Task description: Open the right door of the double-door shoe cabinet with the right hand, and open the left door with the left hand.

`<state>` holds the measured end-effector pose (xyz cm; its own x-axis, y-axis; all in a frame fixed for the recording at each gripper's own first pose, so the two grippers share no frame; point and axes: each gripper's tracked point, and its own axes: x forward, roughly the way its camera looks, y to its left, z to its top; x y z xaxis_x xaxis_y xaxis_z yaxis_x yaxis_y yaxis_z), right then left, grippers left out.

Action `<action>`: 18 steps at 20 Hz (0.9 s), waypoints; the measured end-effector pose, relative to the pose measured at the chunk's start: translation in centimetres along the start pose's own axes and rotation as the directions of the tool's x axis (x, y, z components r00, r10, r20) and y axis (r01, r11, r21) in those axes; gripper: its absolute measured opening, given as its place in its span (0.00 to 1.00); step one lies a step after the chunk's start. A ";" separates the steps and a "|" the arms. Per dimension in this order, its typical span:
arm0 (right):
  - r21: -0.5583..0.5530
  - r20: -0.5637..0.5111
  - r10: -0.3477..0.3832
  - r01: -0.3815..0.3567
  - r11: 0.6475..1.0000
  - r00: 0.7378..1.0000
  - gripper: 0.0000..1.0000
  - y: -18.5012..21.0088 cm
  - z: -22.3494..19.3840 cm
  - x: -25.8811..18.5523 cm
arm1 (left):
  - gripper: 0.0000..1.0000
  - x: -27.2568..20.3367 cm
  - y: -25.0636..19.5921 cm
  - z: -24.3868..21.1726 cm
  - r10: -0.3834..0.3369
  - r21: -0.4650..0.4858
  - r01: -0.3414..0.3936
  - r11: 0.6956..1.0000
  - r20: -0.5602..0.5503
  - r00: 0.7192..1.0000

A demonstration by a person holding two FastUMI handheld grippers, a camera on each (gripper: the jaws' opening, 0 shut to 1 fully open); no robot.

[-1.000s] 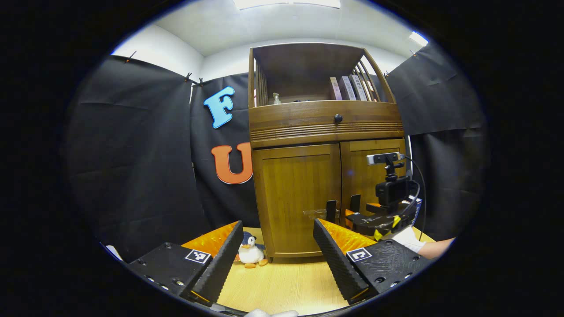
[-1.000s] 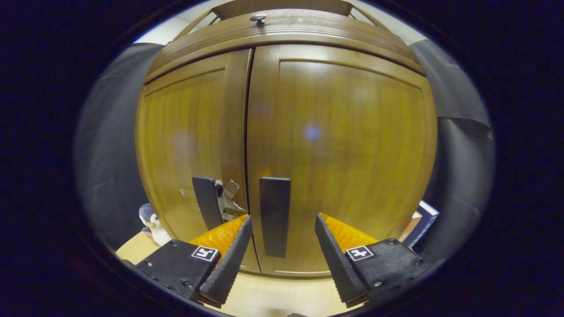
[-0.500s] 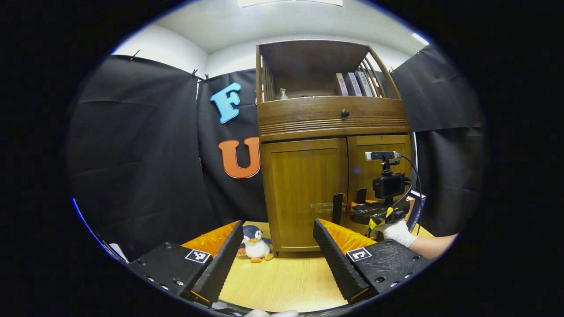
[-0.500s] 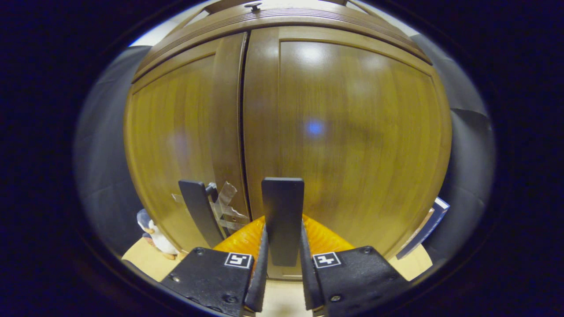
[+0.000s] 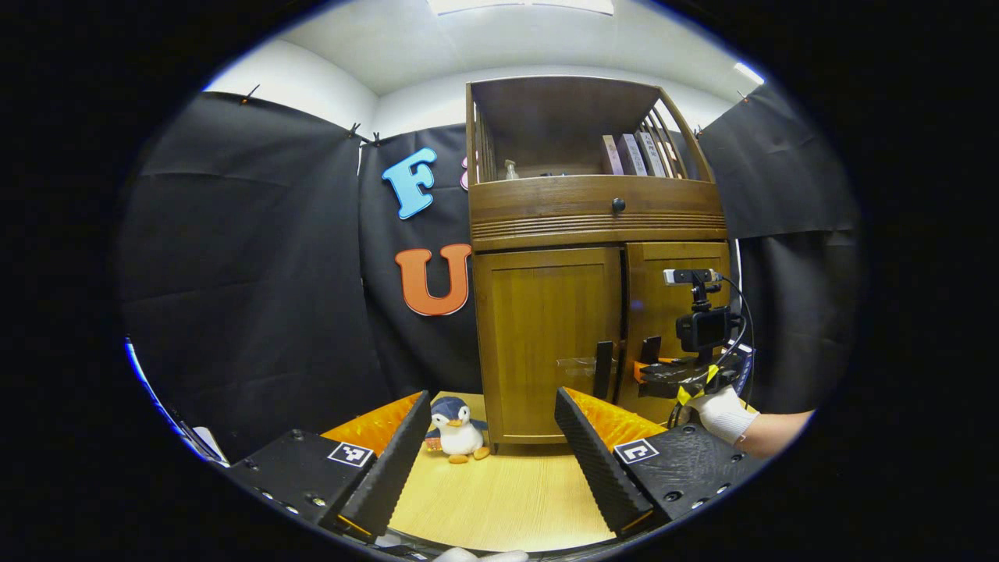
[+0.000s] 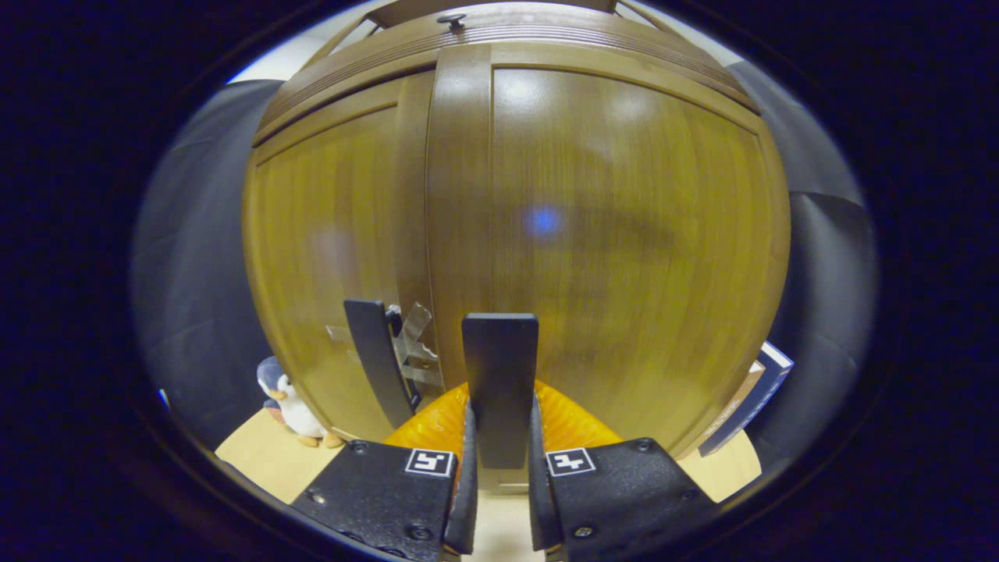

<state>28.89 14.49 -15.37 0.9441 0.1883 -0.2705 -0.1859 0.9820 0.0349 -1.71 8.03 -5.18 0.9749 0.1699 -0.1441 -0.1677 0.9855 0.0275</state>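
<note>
A: Where is the cabinet (image 5: 593,312)?

B: At the far side of the table (image 5: 499,499), by the black wall. The right claw (image 6: 499,484) is squeezed tight on the right handle (image 6: 499,382), with a finger on each side.

A: Is the right door (image 6: 609,234) open?

B: Just a crack, I think. Its edge looks a bit in front of the left door (image 6: 328,242).

A: And the left claw (image 5: 488,445)?

B: Its fingers are apart, holding nothing. It is well back from the left handle (image 5: 603,368).

A: What could go wrong?

B: A straight pull could slip the claw off, because the door swings round. The left claw could bump the toy penguin (image 5: 456,429) on its way in
</note>
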 end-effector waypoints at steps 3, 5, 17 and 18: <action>-0.011 -0.001 0.017 -0.017 1.000 1.000 0.31 -0.2 -0.7 -1.8 | 0.96 -0.4 -0.2 -0.4 -0.011 0.003 0.011 1.000 -0.009 1.000; -0.013 0.002 0.026 -0.026 1.000 1.000 0.30 -0.5 -1.2 -3.2 | 0.96 -0.8 -0.4 -0.4 -0.018 0.007 0.018 1.000 -0.005 1.000; -0.002 -0.001 0.032 -0.032 0.999 0.999 0.28 -5.2 -3.8 -12.6 | 0.96 -2.4 -4.7 -0.3 -0.127 0.017 0.127 0.992 0.012 0.992; 0.002 -0.002 0.025 -0.025 1.000 1.000 0.29 -5.7 -4.0 -13.3 | 0.96 -2.4 -5.2 -0.3 -0.139 0.017 0.139 0.990 0.013 0.990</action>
<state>16.35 6.34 -15.81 0.9385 0.2128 -0.2718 -0.2088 0.9770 0.0440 -3.25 2.50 -5.24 0.9906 0.0312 -0.1331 -0.0283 0.9993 0.0238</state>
